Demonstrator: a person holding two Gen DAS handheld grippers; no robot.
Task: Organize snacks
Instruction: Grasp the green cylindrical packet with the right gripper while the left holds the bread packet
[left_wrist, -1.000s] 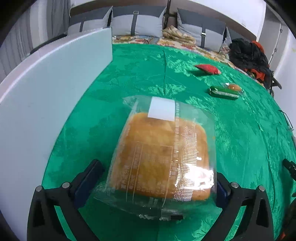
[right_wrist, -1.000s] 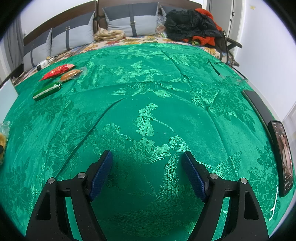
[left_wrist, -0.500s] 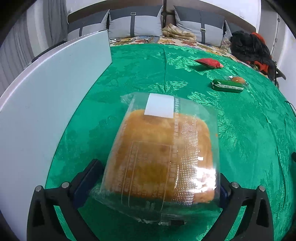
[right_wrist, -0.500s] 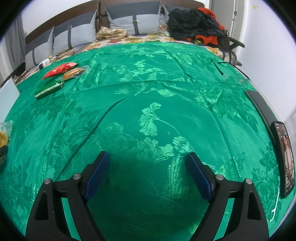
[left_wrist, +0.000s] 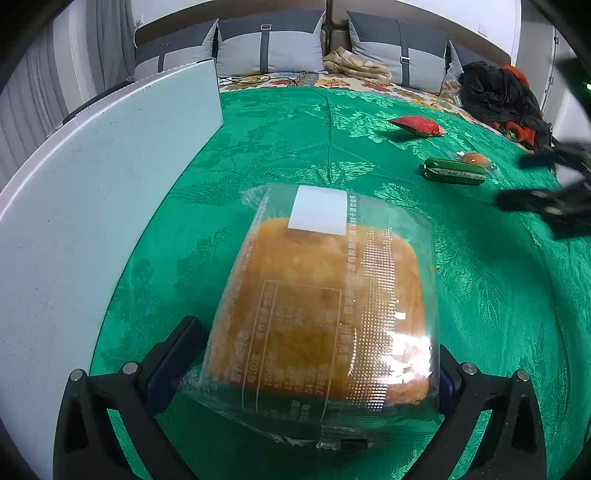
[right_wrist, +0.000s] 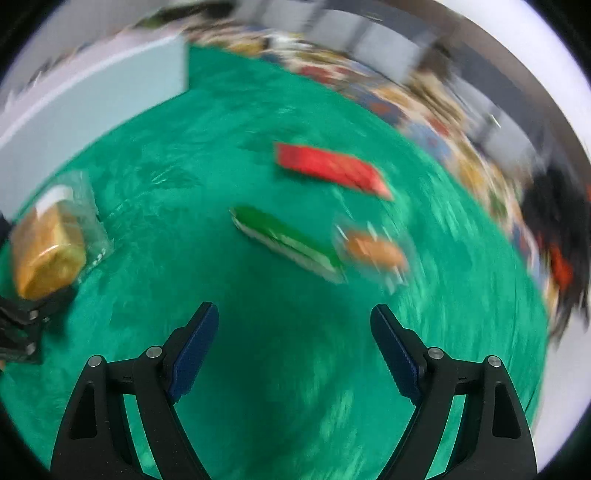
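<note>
Ahead of right gripper: green stick, past the fingertips, slightly left of centre, on the green cloth.
Stick's long axis: slanted, far-left to near-right, so skewed to the jaw gap.
Neighbours: bun touching its right end; red pack farther off.
Right jaws: wide, nothing between them, narrowing a little.
Left gripper: clamped on bread pack, beside white board.
Nearer hand: right, judging by both views.
</note>
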